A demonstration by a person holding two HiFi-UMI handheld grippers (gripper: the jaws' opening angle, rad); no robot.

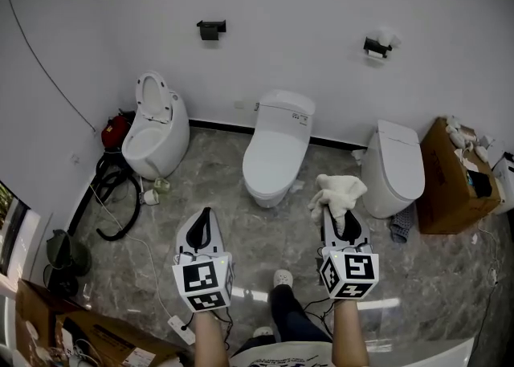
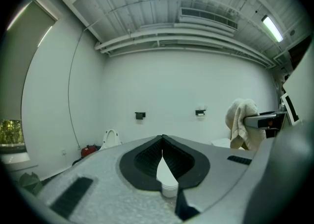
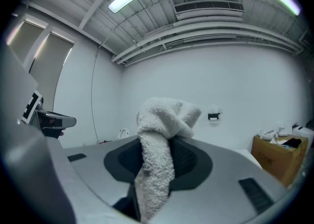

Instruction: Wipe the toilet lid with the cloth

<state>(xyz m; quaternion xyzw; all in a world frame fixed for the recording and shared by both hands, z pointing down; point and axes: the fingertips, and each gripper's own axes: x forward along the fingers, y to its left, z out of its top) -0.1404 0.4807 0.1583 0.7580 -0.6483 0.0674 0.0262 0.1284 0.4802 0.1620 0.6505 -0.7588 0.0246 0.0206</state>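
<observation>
Three white toilets stand along the far wall. The middle toilet (image 1: 276, 152) has its lid (image 1: 271, 156) down. My right gripper (image 1: 337, 214) is shut on a bunched white cloth (image 1: 337, 193) and hangs in the air in front of and to the right of that toilet. The cloth (image 3: 162, 139) rises out between the jaws in the right gripper view. My left gripper (image 1: 204, 221) is shut with nothing in it, held level to the left, in front of the middle toilet. In the left gripper view the cloth (image 2: 240, 122) shows at the right.
The left toilet (image 1: 154, 128) has its lid up; the right toilet (image 1: 395, 166) is closed. A black hose (image 1: 112, 189) and red object (image 1: 116, 128) lie by the left wall. A cardboard box (image 1: 454, 181) stands at right, another (image 1: 72, 341) at lower left. A grey rag (image 1: 401, 225) lies on the floor.
</observation>
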